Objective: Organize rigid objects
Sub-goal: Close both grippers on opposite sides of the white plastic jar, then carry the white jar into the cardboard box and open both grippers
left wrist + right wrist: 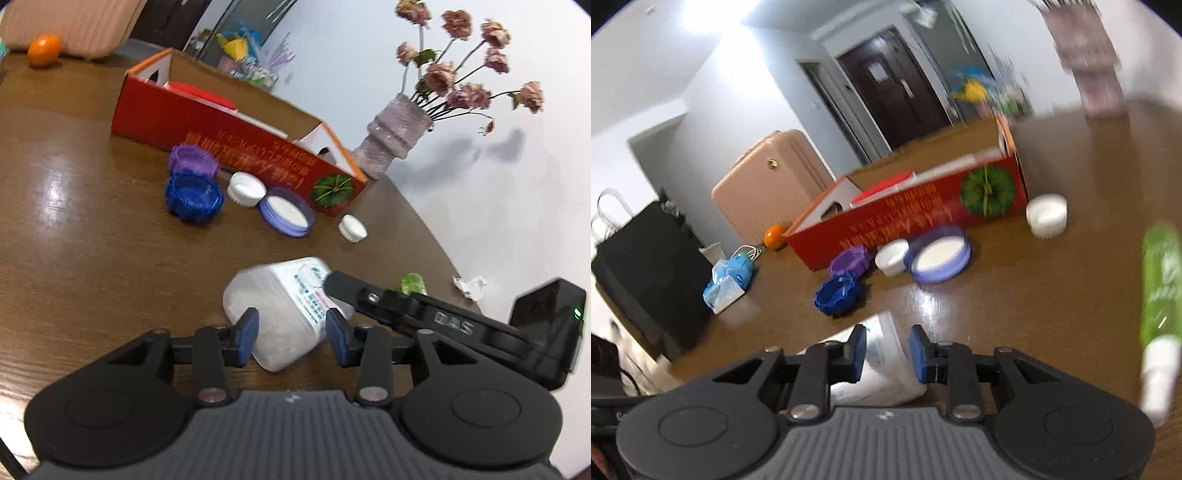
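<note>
Left gripper (291,338) is down low over the brown table (92,258), and its blue pads (248,336) sit on either side of a white plastic bottle (280,306) lying on its side. They look pressed to its walls, so it's clamped on the bottle. The right gripper (888,354) comes in from the other side, jaws only partly apart, with the same bottle's labelled end (882,354) between the pads (857,352); the left pad seems to touch it and the right stands just clear, though the blur makes that hard to call. In the left view one black finger of it lies across the bottle's label.

Just beside, to the right, a green bottle (1161,280) lies on the table. Further out, a cluster of lids: a dark blue cap (194,197), a purple cap (194,158) behind it, a white cap (246,189), a lilac-rimmed lid (287,216), and one small white cap (353,228) apart on the right. Behind them the red cardboard box (236,136), open on top. At the far edge, a vase of dried roses (391,136).
</note>
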The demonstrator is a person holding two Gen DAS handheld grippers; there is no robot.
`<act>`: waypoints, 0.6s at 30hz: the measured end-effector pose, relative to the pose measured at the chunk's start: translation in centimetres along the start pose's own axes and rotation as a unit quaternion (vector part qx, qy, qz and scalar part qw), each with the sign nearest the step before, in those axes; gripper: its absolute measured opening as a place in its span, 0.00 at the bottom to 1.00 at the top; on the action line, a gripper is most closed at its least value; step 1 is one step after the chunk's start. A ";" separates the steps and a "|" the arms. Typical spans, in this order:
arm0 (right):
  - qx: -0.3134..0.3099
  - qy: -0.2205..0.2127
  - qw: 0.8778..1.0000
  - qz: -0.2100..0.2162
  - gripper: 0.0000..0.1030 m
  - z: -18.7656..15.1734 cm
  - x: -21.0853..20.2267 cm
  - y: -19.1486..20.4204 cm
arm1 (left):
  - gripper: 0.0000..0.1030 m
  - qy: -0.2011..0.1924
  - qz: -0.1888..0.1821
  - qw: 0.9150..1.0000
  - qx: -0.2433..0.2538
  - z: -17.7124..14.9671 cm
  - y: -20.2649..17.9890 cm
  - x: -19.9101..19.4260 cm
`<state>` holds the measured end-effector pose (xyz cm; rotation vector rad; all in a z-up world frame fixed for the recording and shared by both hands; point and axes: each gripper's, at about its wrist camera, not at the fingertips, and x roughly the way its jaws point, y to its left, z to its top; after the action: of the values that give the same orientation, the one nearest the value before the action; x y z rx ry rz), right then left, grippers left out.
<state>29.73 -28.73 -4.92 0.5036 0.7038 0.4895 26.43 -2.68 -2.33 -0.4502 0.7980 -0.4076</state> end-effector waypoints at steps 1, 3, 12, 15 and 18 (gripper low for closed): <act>0.002 0.002 1.000 0.003 0.26 -0.5 -0.4 0.1 | 0.38 0.001 0.003 1.000 0.005 -0.2 0.0 0.0; 0.008 0.004 1.000 0.006 0.24 -1.5 -1.6 0.1 | 0.38 0.005 -0.007 1.000 0.004 -0.6 0.3 -0.6; 0.022 0.000 1.000 0.005 0.20 -2.7 -3.4 0.2 | 0.31 0.020 -0.042 0.999 -0.019 0.6 1.2 -0.5; 0.008 -0.016 1.000 0.024 0.19 -0.5 -3.4 0.7 | 0.31 -0.010 -0.055 0.998 -0.010 2.7 0.7 -1.1; -0.009 -0.038 0.998 0.044 0.19 3.5 -2.4 1.3 | 0.31 -0.043 -0.057 0.997 0.018 7.0 0.1 -1.0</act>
<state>30.32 -30.04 -0.78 0.5352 0.6055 0.5555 31.15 -0.49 2.52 -0.4779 0.6821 -0.5055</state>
